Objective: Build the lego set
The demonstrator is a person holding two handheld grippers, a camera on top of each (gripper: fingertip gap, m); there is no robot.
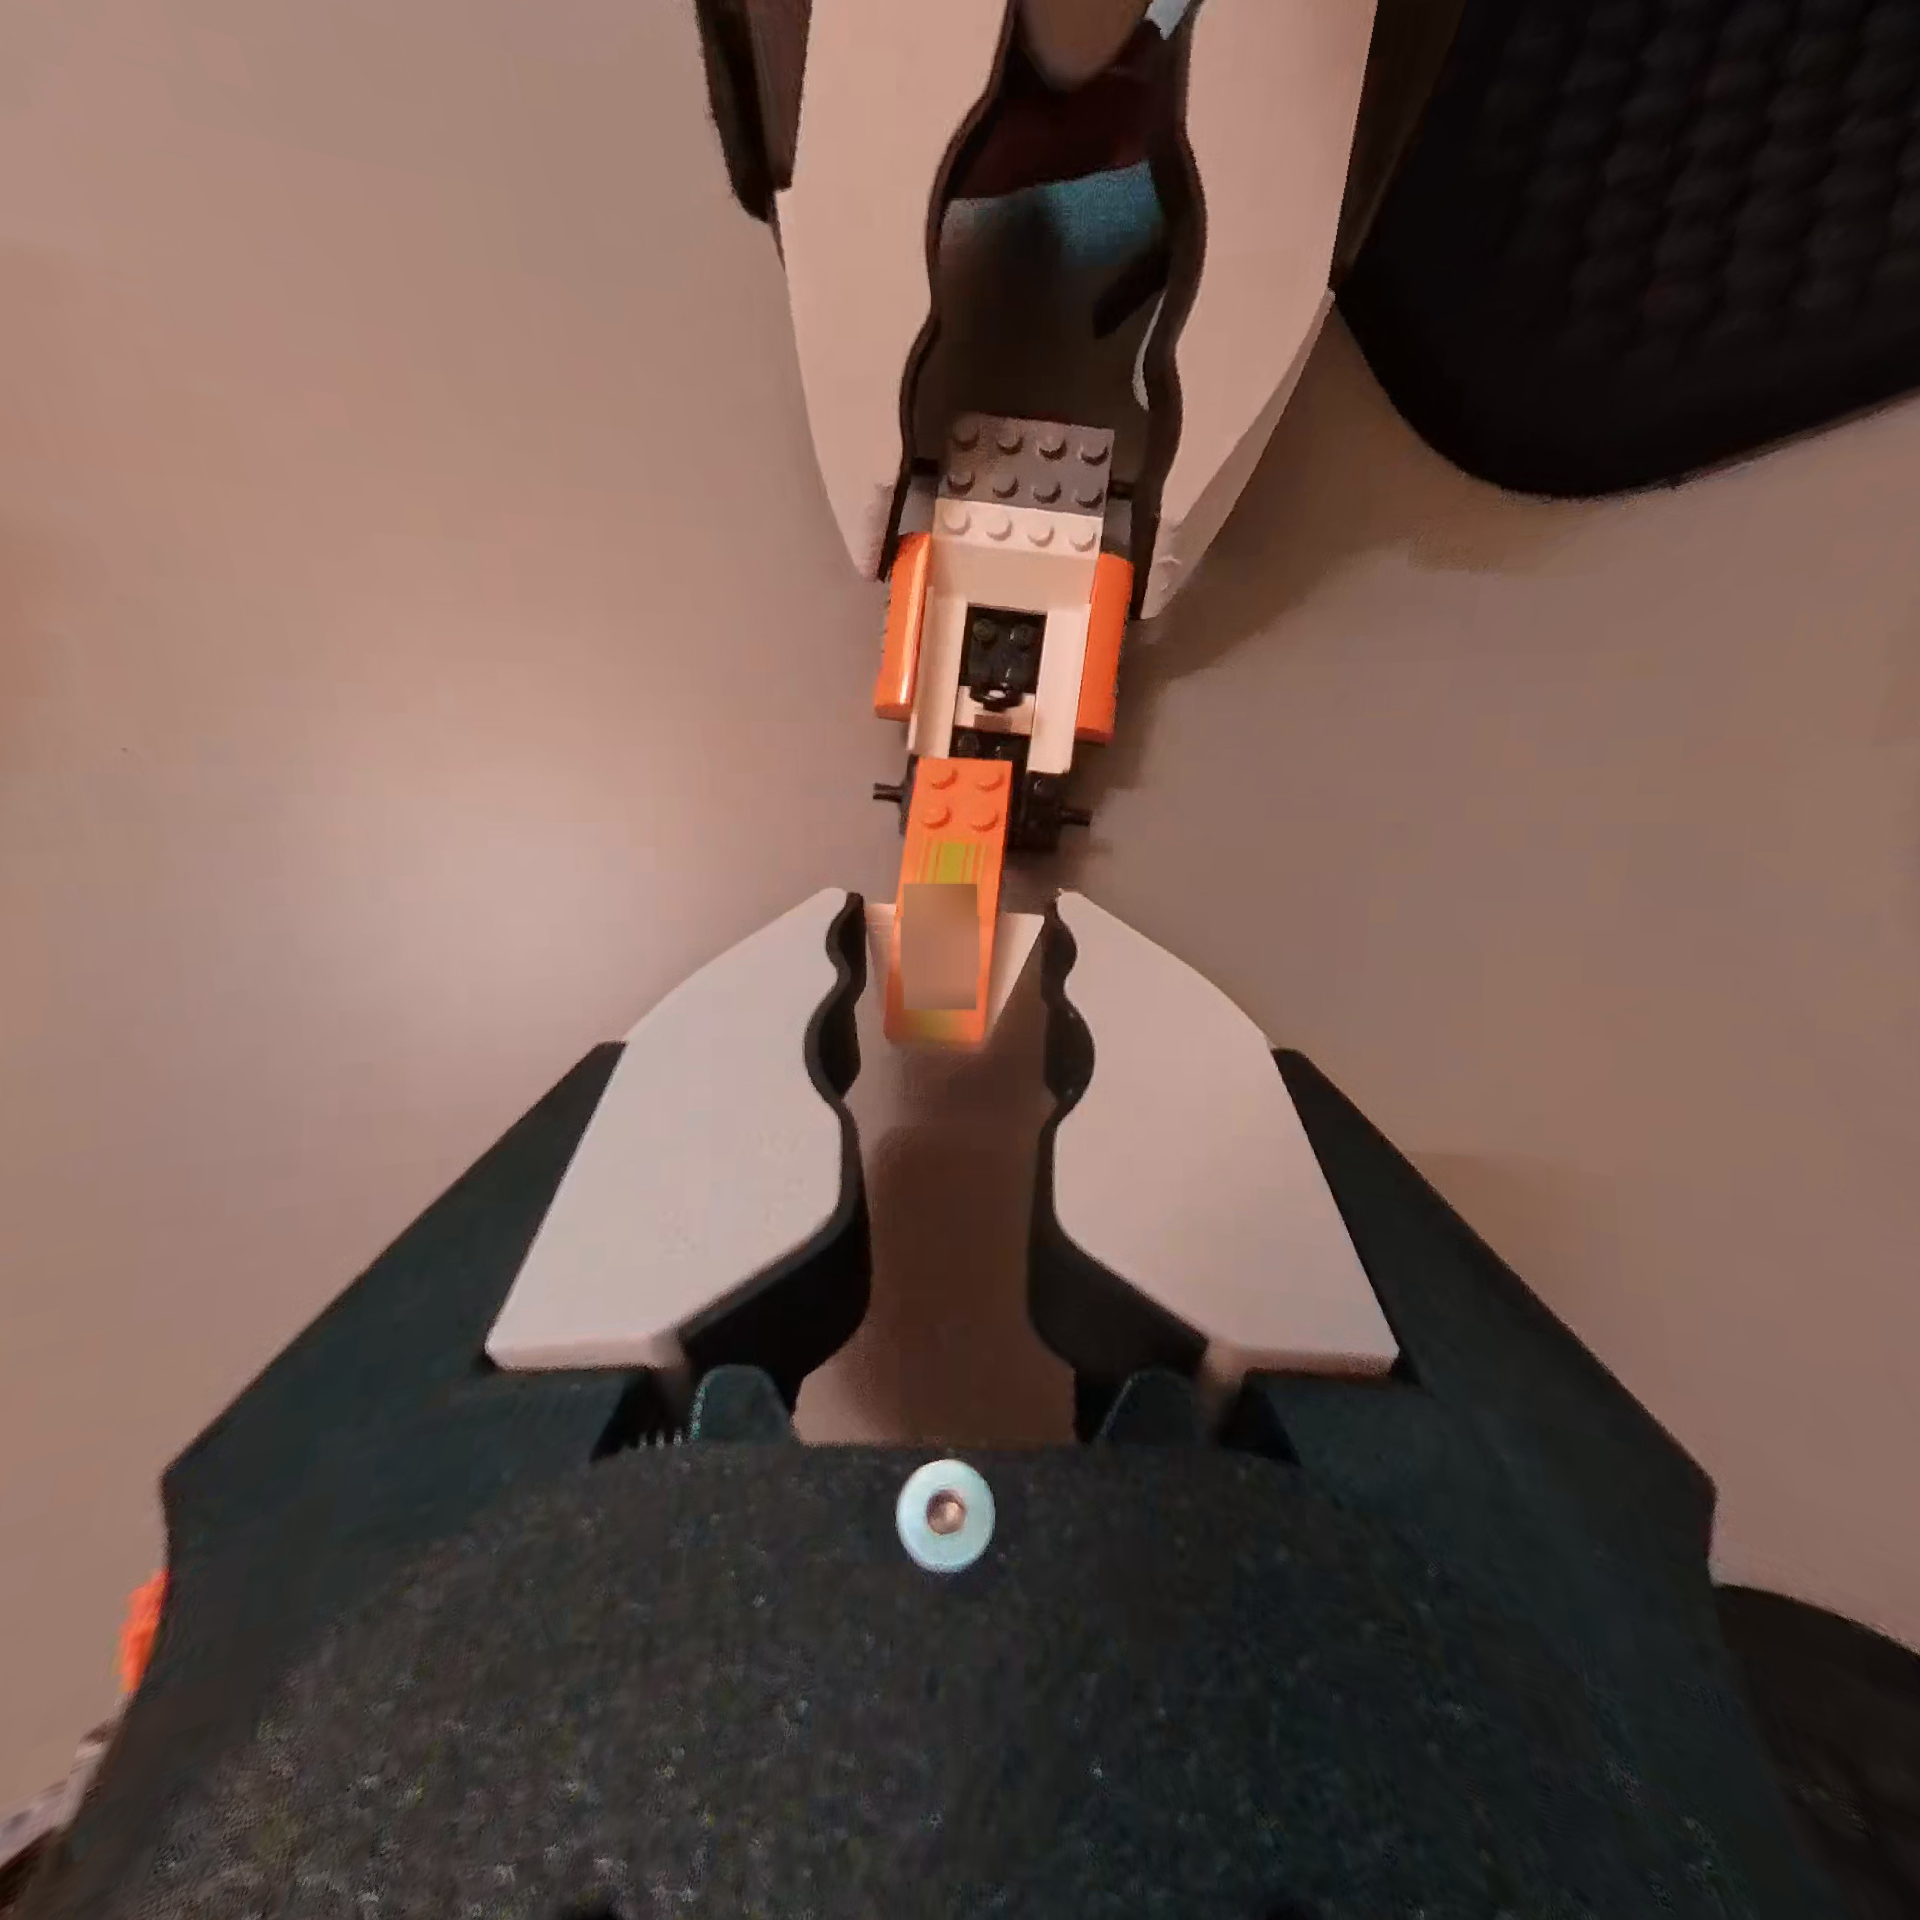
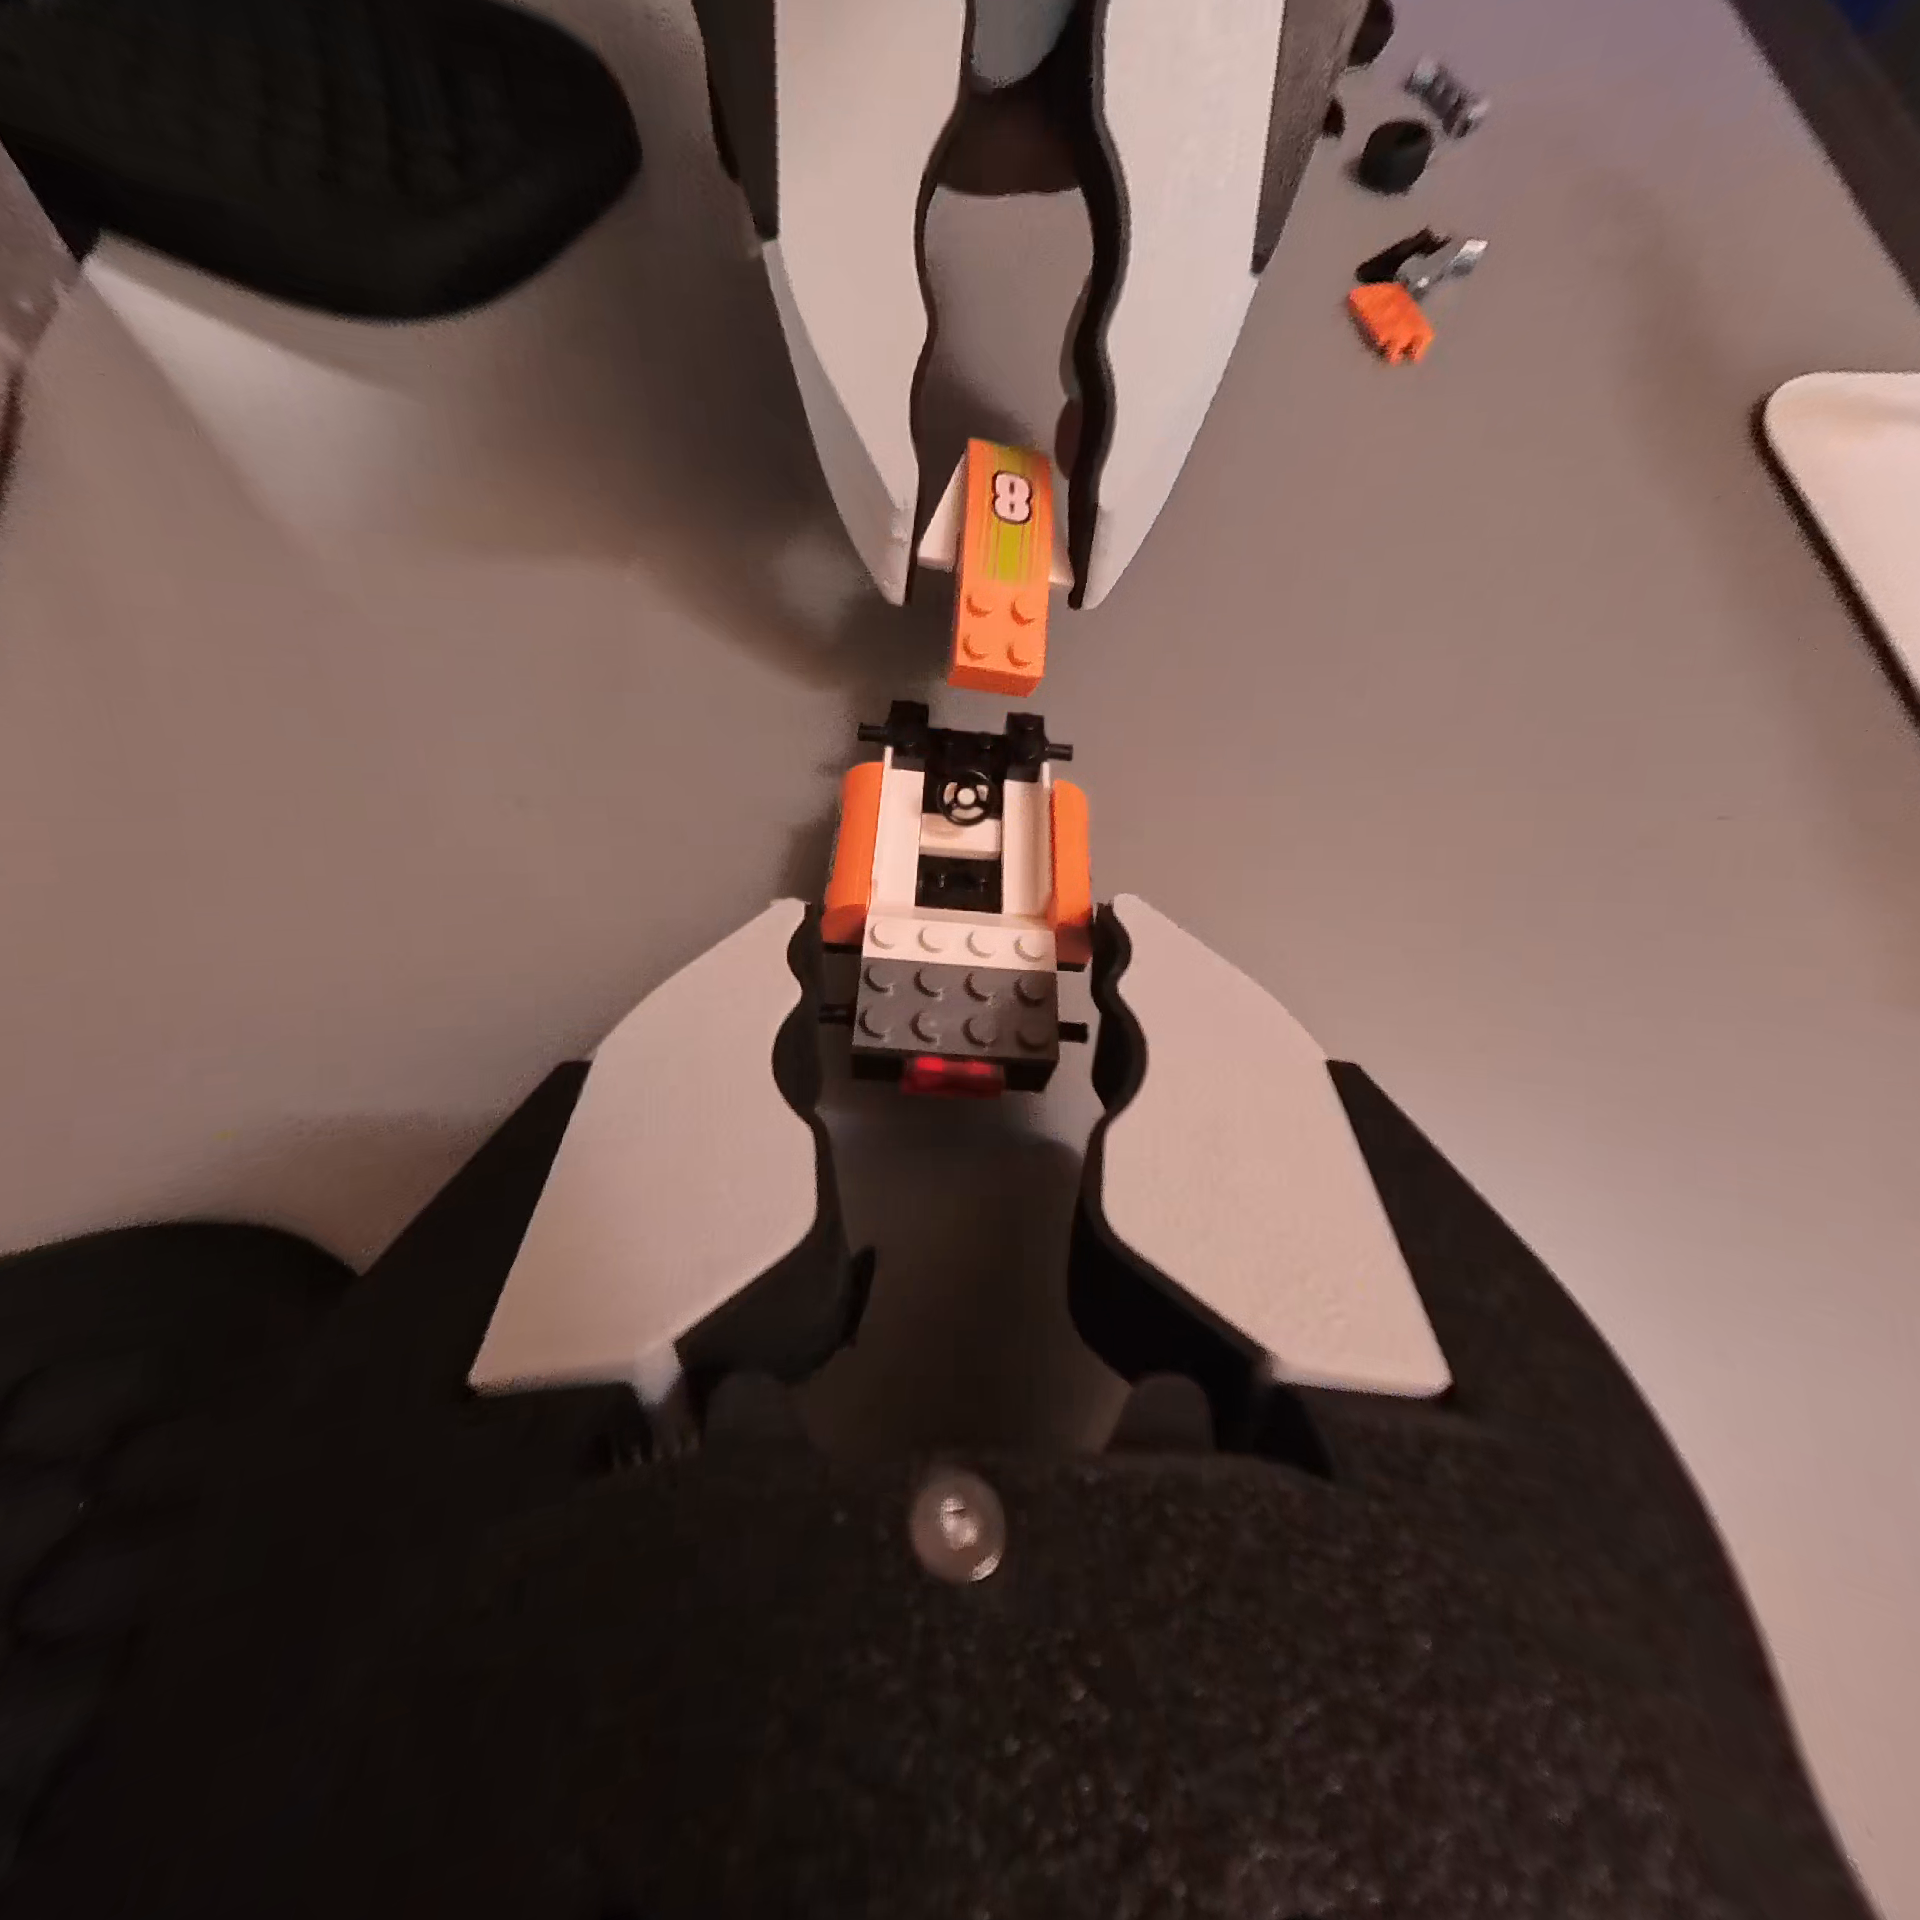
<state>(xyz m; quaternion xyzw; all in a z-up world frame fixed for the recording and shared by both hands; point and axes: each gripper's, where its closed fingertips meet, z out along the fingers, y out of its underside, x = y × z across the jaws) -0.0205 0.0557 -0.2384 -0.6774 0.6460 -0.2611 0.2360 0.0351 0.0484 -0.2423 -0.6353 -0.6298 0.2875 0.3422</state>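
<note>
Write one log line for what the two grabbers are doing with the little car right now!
left gripper: shut on orange nose piece | right gripper: shut on car body | nose piece: facing car front, not yet attached | spare parts: on table

Far up and right of the right gripper point(image 2: 956, 935), small dark parts point(image 2: 1418, 125) blur beyond telling. A pale slab point(image 2: 1849, 499) runs off the right edge. A dark mesh shape point(image 1: 1662, 239) is cut off up and right of the left gripper point(image 1: 951, 925).

A pale worktop point(image 2: 416, 831) carries everything. A white flat object point(image 2: 1860, 499) (only its rounded corner shows) lies at the right edge in the right wrist view. A dark textured shape point(image 1: 1662, 229) fills the left wrist view's upper right corner.
</note>
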